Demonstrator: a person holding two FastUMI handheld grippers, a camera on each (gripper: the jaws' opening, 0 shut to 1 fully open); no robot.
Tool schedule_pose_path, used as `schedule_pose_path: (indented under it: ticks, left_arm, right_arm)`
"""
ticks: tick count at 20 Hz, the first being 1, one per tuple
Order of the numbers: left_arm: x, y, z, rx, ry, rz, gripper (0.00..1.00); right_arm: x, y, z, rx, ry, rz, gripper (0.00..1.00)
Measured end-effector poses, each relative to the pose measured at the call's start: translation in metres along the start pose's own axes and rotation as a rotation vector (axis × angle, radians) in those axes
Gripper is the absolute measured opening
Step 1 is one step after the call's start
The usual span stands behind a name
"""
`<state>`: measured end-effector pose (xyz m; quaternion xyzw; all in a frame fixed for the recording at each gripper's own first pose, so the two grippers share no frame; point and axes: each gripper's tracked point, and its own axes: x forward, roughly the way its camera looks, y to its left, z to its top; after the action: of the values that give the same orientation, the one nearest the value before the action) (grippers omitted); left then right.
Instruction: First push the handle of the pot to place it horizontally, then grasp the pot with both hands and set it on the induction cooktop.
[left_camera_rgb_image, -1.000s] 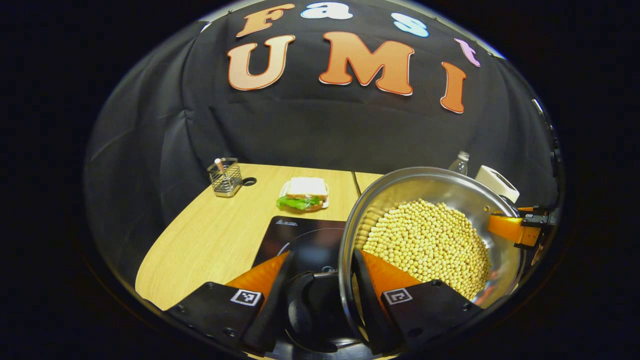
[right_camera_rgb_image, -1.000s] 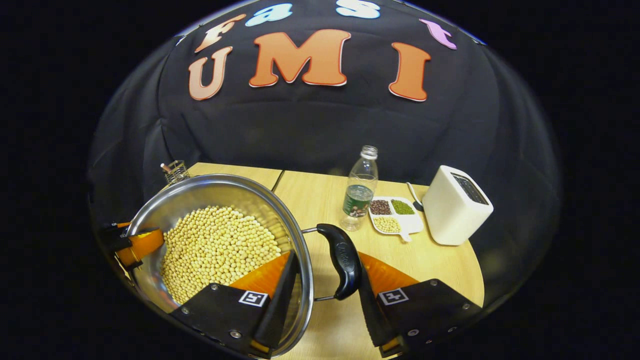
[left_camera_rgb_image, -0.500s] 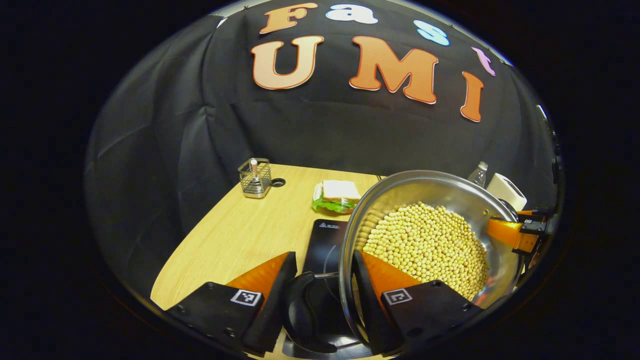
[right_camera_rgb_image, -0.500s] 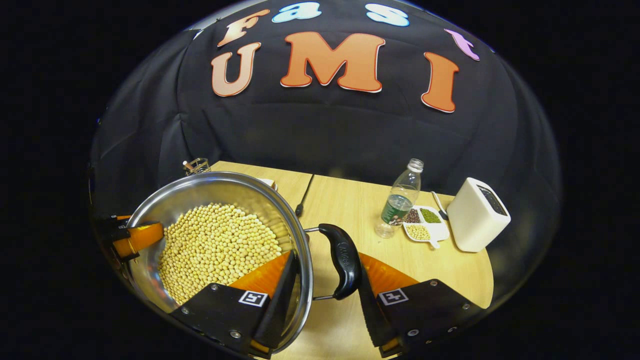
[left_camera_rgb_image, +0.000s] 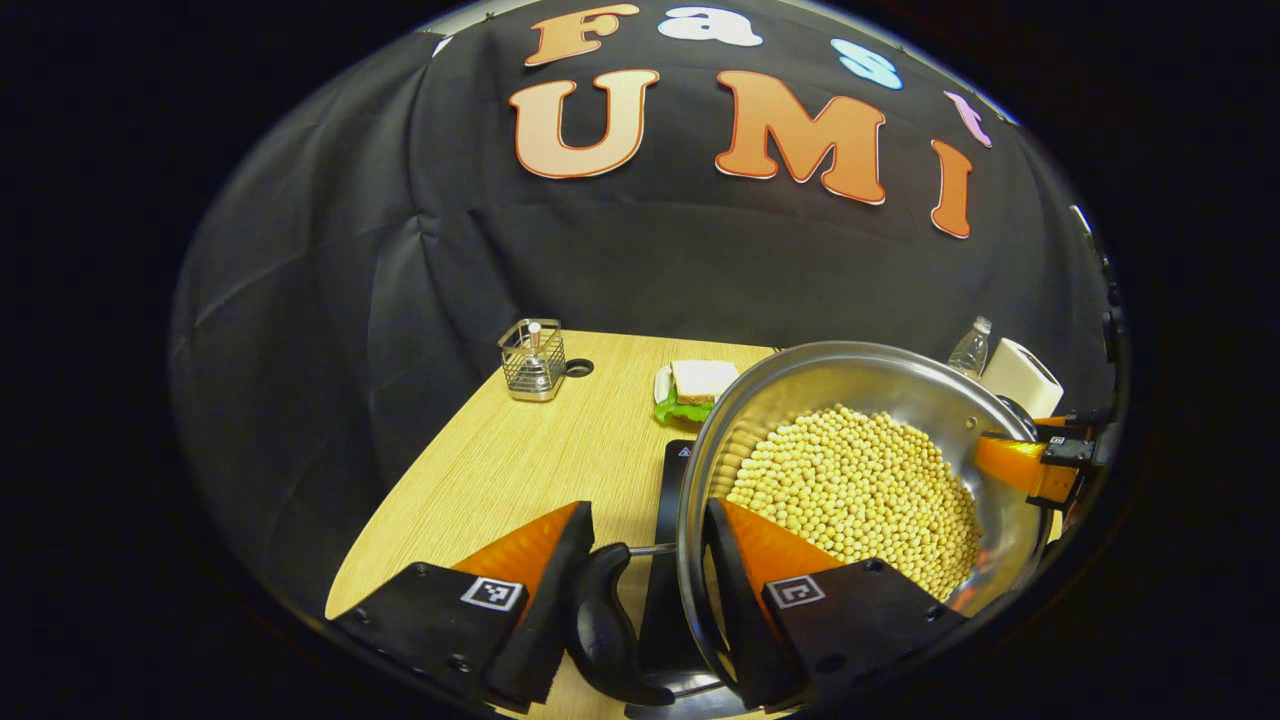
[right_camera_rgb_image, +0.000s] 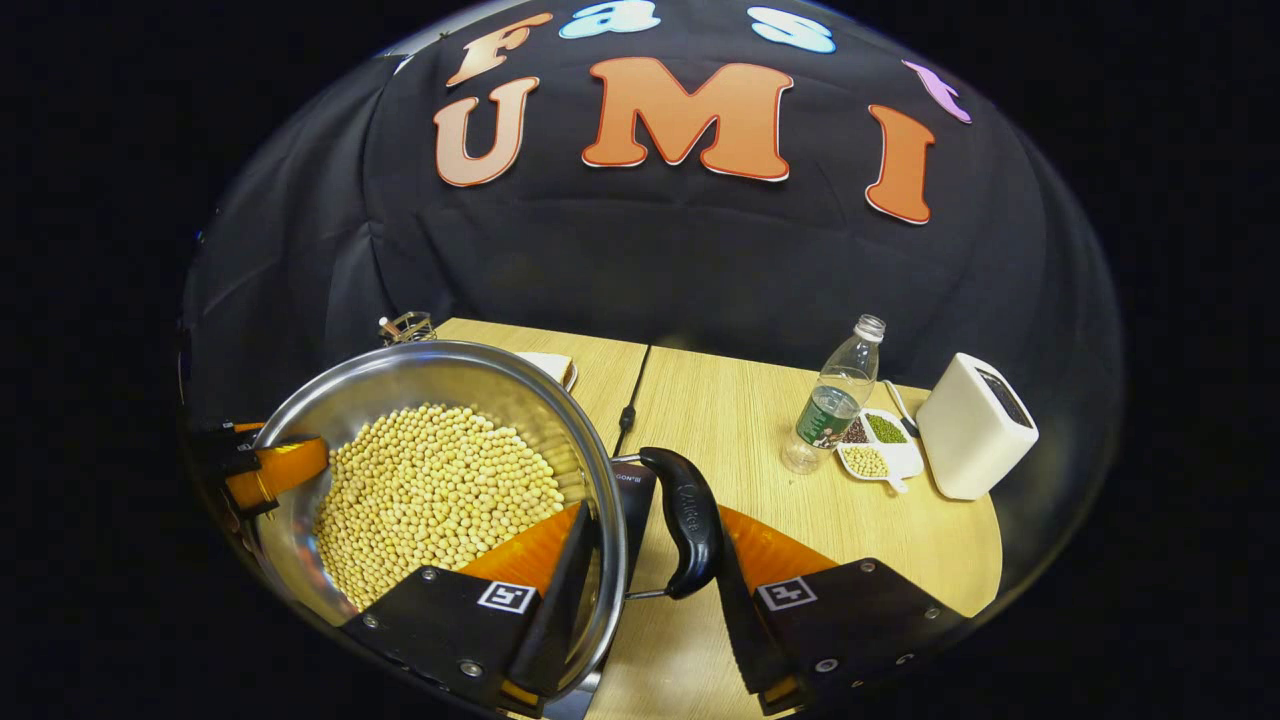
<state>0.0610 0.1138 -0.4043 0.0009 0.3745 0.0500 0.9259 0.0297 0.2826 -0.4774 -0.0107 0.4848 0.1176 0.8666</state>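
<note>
A steel pot (left_camera_rgb_image: 860, 372) full of pale yellow beans (left_camera_rgb_image: 858, 490) hangs between both grippers over the black induction cooktop (left_camera_rgb_image: 668, 500); I cannot tell whether it touches. My left gripper (left_camera_rgb_image: 648, 520) is shut on the pot's black handle (left_camera_rgb_image: 600, 625), one finger outside the handle and one inside the rim. My right gripper (right_camera_rgb_image: 657, 515) is shut the same way on the opposite black handle (right_camera_rgb_image: 688, 520) of the pot (right_camera_rgb_image: 420, 368). A corner of the cooktop (right_camera_rgb_image: 632, 488) peeks out beside the rim. Each view shows the other gripper across the beans.
On the wooden table (left_camera_rgb_image: 500, 470) stand a wire basket (left_camera_rgb_image: 533, 360) and a sandwich on a plate (left_camera_rgb_image: 695, 385) at the back. To the right are a plastic bottle (right_camera_rgb_image: 838, 400), a divided dish of beans (right_camera_rgb_image: 875, 452) and a white box-shaped appliance (right_camera_rgb_image: 975, 425).
Both grippers have carried the pot to the left, so it now covers most of the cooktop. Both grips stay the same.
</note>
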Motion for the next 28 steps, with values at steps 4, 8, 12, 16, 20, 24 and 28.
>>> schedule_pose_path:
  ticks: [4, 8, 12, 16, 20, 24, 28]
  left_arm:
    - [0.005, -0.001, 0.0, 0.014, 0.005, -0.015, 0.74]
    - [0.012, -0.002, -0.003, 0.029, 0.01, -0.038, 0.74]
    - [0.018, -0.004, -0.005, 0.033, 0.024, -0.051, 0.74]
    - [0.023, -0.006, -0.006, 0.046, 0.027, -0.057, 0.74]
    - [0.026, -0.008, -0.007, 0.053, 0.035, -0.056, 0.72]
    - [0.028, -0.01, -0.009, 0.054, 0.052, -0.057, 0.72]
    - [0.03, -0.009, -0.01, 0.032, 0.065, -0.053, 0.75]
  right_arm:
    - [0.006, -0.007, -0.003, -0.003, 0.01, -0.013, 0.66]
    - [0.014, -0.009, -0.008, 0.003, 0.019, -0.026, 0.66]
    - [0.021, -0.012, -0.014, 0.0, 0.025, -0.038, 0.66]
    - [0.027, -0.015, -0.019, 0.006, 0.028, -0.04, 0.66]
    - [0.036, -0.017, -0.029, 0.019, 0.054, -0.042, 0.66]
    - [0.045, -0.018, -0.034, 0.022, 0.07, -0.042, 0.66]
    - [0.053, -0.015, -0.035, 0.029, 0.072, -0.044, 0.66]
